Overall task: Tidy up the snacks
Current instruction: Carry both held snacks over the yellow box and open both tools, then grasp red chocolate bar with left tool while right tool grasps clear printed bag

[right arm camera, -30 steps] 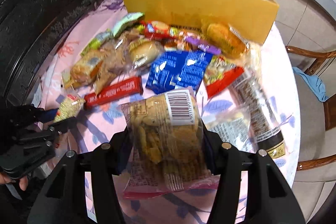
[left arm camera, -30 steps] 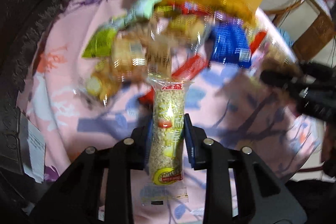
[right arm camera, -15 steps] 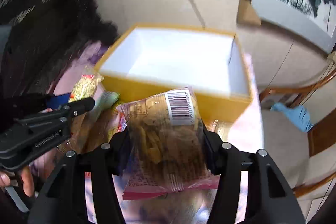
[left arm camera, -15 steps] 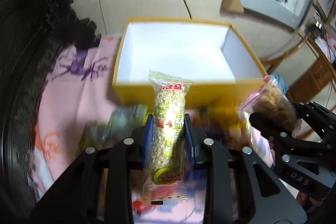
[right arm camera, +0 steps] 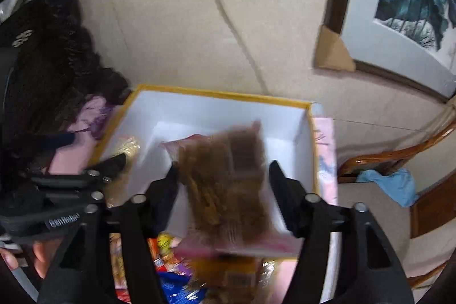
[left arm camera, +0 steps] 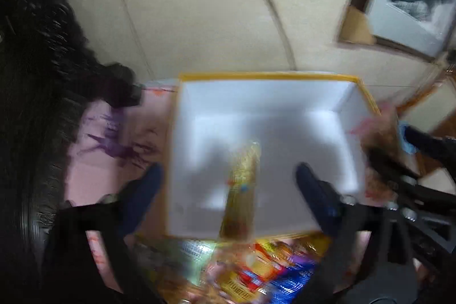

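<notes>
From the left wrist view, the left gripper [left arm camera: 228, 178] hangs over a yellow box [left arm camera: 265, 76] with a white inside, its fingers [left arm camera: 142, 190] spread wide apart and opening. Between them, touching neither finger, a long narrow puffed-grain bar [left arm camera: 242, 187] in clear wrap with a yellow label is blurred over the box's white floor, its far end pointing into the box. The box stands on a pink floral cloth [left arm camera: 114, 138] that covers the tabletop. Just nearer than the box's near wall lies a blurred heap of loose snack packets [left arm camera: 256, 272], red, yellow and blue. At the right edge the right gripper [left arm camera: 393, 170] shows with a brownish packet.

From the right wrist view, the right gripper [right arm camera: 222, 175] is also above the box [right arm camera: 228, 96], fingers [right arm camera: 280, 184] opening. A clear bag of brown crisp pieces [right arm camera: 228, 190], with a pink sealed edge at the near end, sits between them, motion-blurred; a gap shows at the right finger, while contact on the left cannot be told. The left gripper [right arm camera: 114, 161] reaches in from the left, the grain bar [right arm camera: 128, 146] just past it inside the box's left side. A hand [right arm camera: 40, 255] holds that tool's grip.
</notes>
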### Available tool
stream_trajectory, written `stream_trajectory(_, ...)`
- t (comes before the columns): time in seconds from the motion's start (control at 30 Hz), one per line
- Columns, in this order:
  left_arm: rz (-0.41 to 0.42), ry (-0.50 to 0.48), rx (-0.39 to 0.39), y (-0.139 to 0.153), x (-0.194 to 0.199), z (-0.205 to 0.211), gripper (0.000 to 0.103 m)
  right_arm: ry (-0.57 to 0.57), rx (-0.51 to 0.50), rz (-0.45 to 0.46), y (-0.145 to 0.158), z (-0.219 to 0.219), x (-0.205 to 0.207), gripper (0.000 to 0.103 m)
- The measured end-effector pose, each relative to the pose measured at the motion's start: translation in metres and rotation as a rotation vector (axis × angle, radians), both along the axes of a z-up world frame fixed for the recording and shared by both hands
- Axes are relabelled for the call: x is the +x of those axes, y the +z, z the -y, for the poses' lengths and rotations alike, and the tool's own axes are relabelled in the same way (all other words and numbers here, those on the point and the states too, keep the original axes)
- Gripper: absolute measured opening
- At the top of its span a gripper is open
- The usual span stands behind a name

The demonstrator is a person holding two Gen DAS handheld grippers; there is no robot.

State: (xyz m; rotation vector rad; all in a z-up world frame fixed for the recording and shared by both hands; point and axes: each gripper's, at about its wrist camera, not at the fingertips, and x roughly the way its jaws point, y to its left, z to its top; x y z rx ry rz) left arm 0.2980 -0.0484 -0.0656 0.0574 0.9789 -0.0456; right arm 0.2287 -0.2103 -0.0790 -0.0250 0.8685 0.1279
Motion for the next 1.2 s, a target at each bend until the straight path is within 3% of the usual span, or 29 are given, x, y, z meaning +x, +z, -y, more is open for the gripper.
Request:
stream_trajectory(0.1,0.0,-0.02,-0.067,0.004,0.002,-0.009,0.099,0.015,-0.01,-0.003,0.003,0.006,-0.012,0.073)
stream_trajectory(0.2,0.004,-0.035,-0.06,0.001,-0.018,-0.016,0.098,0.056,-0.011,-0.066,-0.009,0.012,-0.043,0.073)
stream_trajectory(0.4,-0.054,-0.054,-0.054,-0.038,-0.115,-0.031,0.098,0.122,-0.049,-0.33,-0.083,0.02,-0.159,0.074)
stream_trajectory(0.57,-0.143,-0.078,-0.044,-0.087,-0.194,-0.046,0.098,0.101,-0.052,-0.437,-0.129,0.02,-0.215,0.074)
stream_trajectory(0.67,-0.183,-0.103,-0.025,-0.104,-0.217,-0.05,0.098,0.086,-0.059,-0.436,-0.147,0.017,-0.223,0.074)
stream_trajectory(0.83,-0.185,-0.125,-0.011,-0.111,-0.238,-0.054,0.098,0.033,-0.071,-0.432,-0.185,0.009,-0.22,0.076)
stream_trajectory(0.93,-0.182,-0.141,0.01,-0.114,-0.248,-0.054,0.098,0.014,-0.053,-0.373,-0.18,0.002,-0.223,0.045)
stream_trajectory(1.0,-0.177,-0.149,0.022,-0.117,-0.252,-0.052,0.098,0.01,0.033,-0.371,-0.17,-0.002,-0.227,0.043)
stream_trajectory(1.13,-0.174,-0.214,0.016,-0.129,-0.253,-0.04,0.098,0.038,0.047,-0.35,-0.154,-0.014,-0.245,0.043)
stream_trajectory(1.2,-0.21,-0.256,0.034,-0.14,-0.251,-0.031,0.099,0.038,0.049,-0.351,-0.15,-0.014,-0.252,0.043)
